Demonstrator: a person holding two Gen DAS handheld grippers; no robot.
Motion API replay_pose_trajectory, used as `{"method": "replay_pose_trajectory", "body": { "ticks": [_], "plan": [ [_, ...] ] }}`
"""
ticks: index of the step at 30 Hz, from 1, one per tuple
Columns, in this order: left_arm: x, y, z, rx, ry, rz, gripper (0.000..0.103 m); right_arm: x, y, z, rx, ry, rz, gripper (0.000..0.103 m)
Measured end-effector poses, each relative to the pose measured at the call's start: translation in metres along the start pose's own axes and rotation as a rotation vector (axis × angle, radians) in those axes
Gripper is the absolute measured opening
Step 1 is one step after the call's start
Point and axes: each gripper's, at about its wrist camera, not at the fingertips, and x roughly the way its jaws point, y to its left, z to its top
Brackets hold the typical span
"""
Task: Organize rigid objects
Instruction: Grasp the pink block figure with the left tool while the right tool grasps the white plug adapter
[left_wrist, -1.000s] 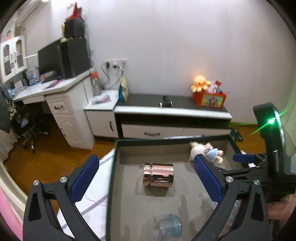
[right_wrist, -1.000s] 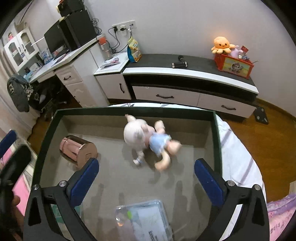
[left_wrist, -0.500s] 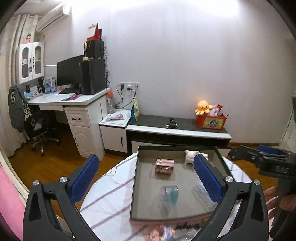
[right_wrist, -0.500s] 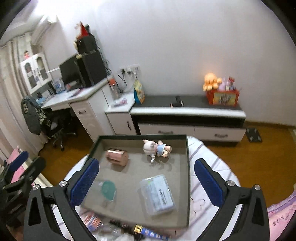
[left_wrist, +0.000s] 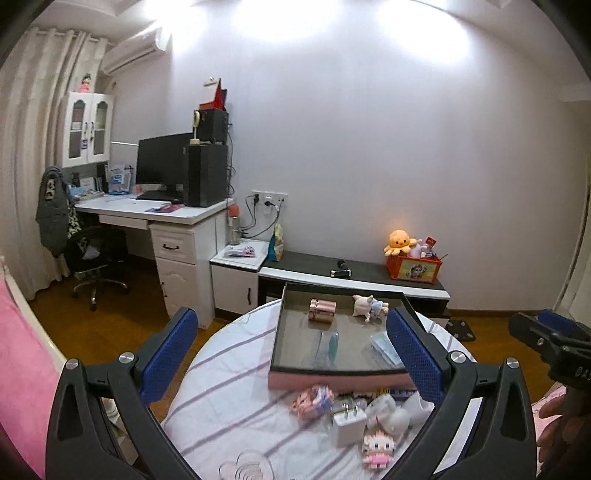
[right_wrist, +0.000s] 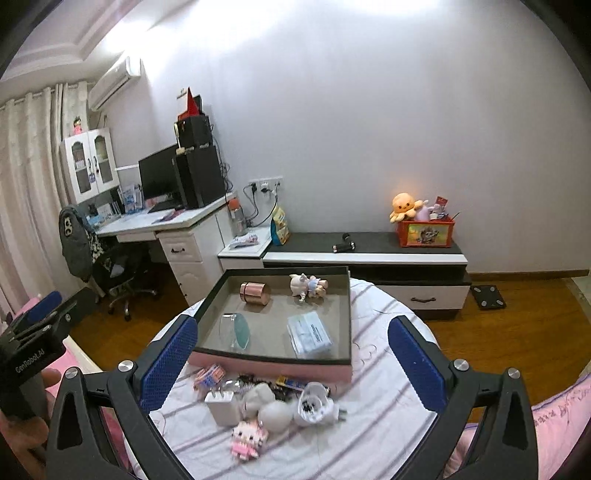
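A dark tray with a pink outer wall (left_wrist: 332, 380) (right_wrist: 273, 365) sits on a round striped table. In it lie a copper canister (left_wrist: 322, 309) (right_wrist: 255, 293), a small doll (left_wrist: 369, 305) (right_wrist: 308, 286), a clear cup with a teal lid (left_wrist: 328, 345) (right_wrist: 236, 328) and a clear plastic box (left_wrist: 384, 349) (right_wrist: 310, 332). In front of the tray sit a white charger (left_wrist: 347, 424) (right_wrist: 221, 404), a pink block figure (left_wrist: 377, 448) (right_wrist: 247, 441) and a white round adapter (right_wrist: 314, 404). My left gripper (left_wrist: 291, 350) and right gripper (right_wrist: 291, 350) are open and empty, held back above the table's near side.
A white plush (right_wrist: 266, 402) and a pink-and-blue block toy (left_wrist: 313, 400) lie among the loose items. Behind the table are a low TV cabinet (right_wrist: 369, 254), a white desk (left_wrist: 166, 218) and an office chair (left_wrist: 96, 251). Pink bedding (right_wrist: 554, 413) borders the table.
Both grippers have pulled back and up from close over the tray. The whole table and the loose items in front of the tray have come into view. Both stay open.
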Motion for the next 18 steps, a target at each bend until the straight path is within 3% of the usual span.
{"method": "replay_pose_trajectory", "body": {
  "ticks": [6, 12, 18],
  "plan": [
    [-0.024, -0.004, -0.027, 0.018, -0.003, 0.04, 0.103, -0.03, 0.002, -0.03, -0.025, -0.018, -0.02, 0.103],
    [-0.024, -0.009, -0.048, 0.029, 0.053, 0.032, 0.103, -0.026, -0.005, -0.052, -0.003, 0.049, -0.015, 0.103],
    [-0.021, -0.007, -0.056, 0.017, 0.075, 0.027, 0.103, -0.025, -0.005, -0.055, -0.008, 0.06, -0.024, 0.103]
  ]
}}
